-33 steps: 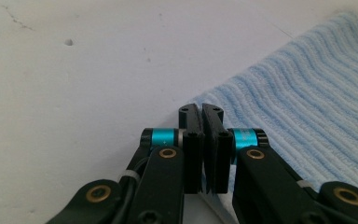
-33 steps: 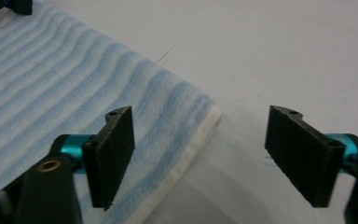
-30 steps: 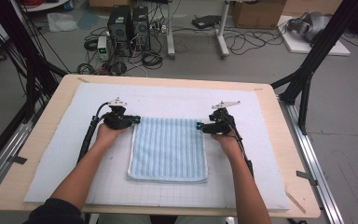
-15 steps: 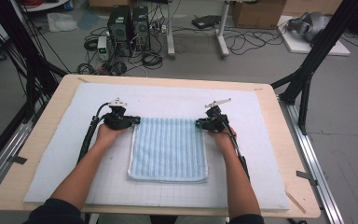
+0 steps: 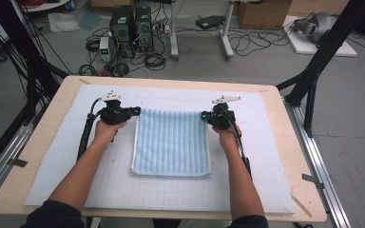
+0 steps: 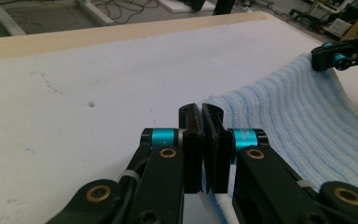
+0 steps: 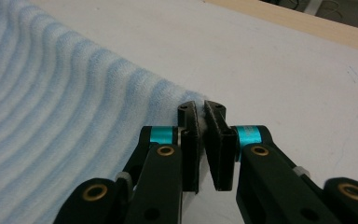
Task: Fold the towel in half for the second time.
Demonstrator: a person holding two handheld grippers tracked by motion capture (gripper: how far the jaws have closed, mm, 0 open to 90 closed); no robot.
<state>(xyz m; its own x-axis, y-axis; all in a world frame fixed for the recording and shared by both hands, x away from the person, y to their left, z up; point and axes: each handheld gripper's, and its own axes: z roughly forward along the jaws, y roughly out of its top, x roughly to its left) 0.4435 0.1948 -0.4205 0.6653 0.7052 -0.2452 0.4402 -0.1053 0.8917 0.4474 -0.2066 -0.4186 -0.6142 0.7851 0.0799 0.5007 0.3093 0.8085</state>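
Towel (image 5: 171, 142): centre of frame, flat on my table (image 5: 52, 114).
Left tongs (image 5: 134, 110): clamped on its upper-left corner.
Right tongs (image 5: 204, 115): just closed, pinching the upper-right corner.
Why: both far corners gripped, likely for folding toward me.
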